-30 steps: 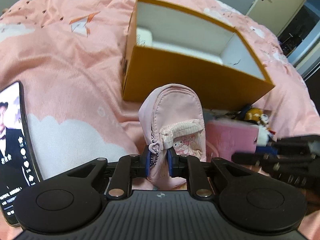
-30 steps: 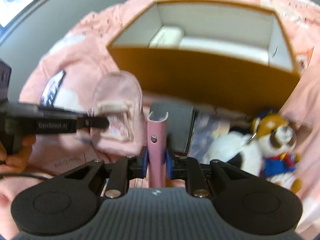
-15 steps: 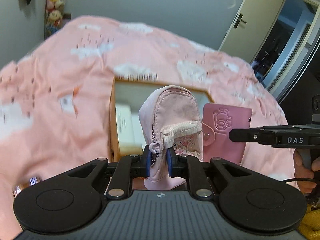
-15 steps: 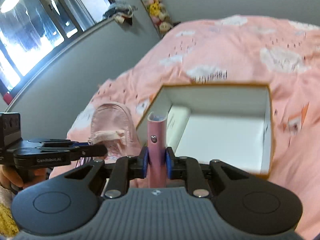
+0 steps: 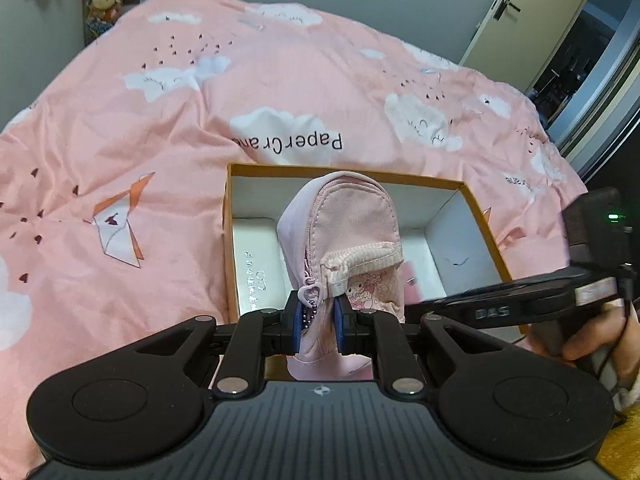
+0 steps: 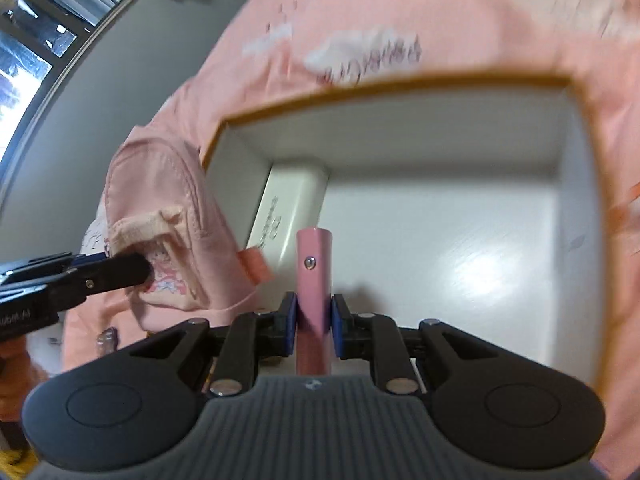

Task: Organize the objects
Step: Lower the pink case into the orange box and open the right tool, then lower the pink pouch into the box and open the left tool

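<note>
Left gripper (image 5: 316,316) is clamped on my one small pink pouch (image 5: 344,240), low centre of the left wrist view, hanging over the single orange box (image 5: 484,216). It looks soft and light, so I judge the seam by the zipper the surest hold. Right gripper (image 6: 314,314) pinches one stiff pink card holder (image 6: 314,268) by its edge, low centre, above the box's white floor. It seems rigid, maybe slick. One white packet (image 6: 292,204) lies inside at left.
</note>
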A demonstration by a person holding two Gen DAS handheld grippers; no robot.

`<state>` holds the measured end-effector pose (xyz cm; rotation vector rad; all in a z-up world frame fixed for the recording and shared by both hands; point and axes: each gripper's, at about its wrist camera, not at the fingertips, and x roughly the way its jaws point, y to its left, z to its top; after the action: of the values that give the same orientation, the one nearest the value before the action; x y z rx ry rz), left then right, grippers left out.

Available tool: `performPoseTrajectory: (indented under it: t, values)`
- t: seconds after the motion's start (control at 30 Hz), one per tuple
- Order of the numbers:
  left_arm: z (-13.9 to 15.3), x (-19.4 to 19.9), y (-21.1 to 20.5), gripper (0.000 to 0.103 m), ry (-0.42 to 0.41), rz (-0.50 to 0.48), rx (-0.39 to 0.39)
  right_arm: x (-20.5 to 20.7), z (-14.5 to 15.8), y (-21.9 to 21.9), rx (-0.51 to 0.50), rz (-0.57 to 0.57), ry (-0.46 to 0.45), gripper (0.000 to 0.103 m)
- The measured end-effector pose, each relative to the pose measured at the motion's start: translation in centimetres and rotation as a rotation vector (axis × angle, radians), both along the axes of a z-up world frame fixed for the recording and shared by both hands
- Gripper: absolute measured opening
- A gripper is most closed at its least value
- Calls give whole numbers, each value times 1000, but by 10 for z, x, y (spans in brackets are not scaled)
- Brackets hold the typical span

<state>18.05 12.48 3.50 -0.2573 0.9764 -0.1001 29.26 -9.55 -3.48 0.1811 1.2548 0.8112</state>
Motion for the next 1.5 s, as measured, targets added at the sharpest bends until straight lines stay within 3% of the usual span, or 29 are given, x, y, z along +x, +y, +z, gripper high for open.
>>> performPoseTrajectory:
  t: [0.1, 0.33, 0.43, 0.5, 0.57, 0.67, 0.8, 0.93, 1.07, 1.13, 1.33, 1.43, 1.5]
  values:
    - [-5, 7, 2, 17, 6, -5, -1, 11, -22, 4, 44, -14, 114, 19]
    - [-18, 23, 11, 17, 45, 7, -32, 21, -55, 13, 59, -29, 267, 19]
    - [-21, 26, 10, 17, 46, 1, -28, 19, -58, 20, -11, -4, 250, 20]
    - [-22, 28, 10, 17, 47, -6, -31, 17, -53, 24, -69, 18, 222, 24]
    - [-23, 30, 9, 17, 48, -12, -34, 14, -49, 31, -157, 52, 158, 36]
    - [-25, 32, 9, 18, 47, -13, -37, 6, -50, 40, -272, 114, 106, 38]
    - [-28, 32, 8, 18, 59, -29, -50, 2, -49, 43, -284, 143, 116, 38]
    - [-32, 35, 8, 18, 77, -35, -67, -4, -51, 46, -240, 176, 122, 24]
    - [-35, 35, 5, 18, 91, -44, -83, -10, -50, 45, -232, 180, 114, 24]
    - [-35, 36, 3, 18, 94, -47, -83, -13, -44, 39, -237, 166, 94, 25]
    - [-47, 42, -13, 18, 153, -99, -91, -21, -7, -1, -286, 41, -88, 27]
    - [-59, 46, -20, 18, 210, -113, -86, -15, 9, -21, -237, -25, -111, 39]
    - [-67, 46, -24, 18, 244, -121, -75, -8, 15, -33, -184, -44, -110, 39]
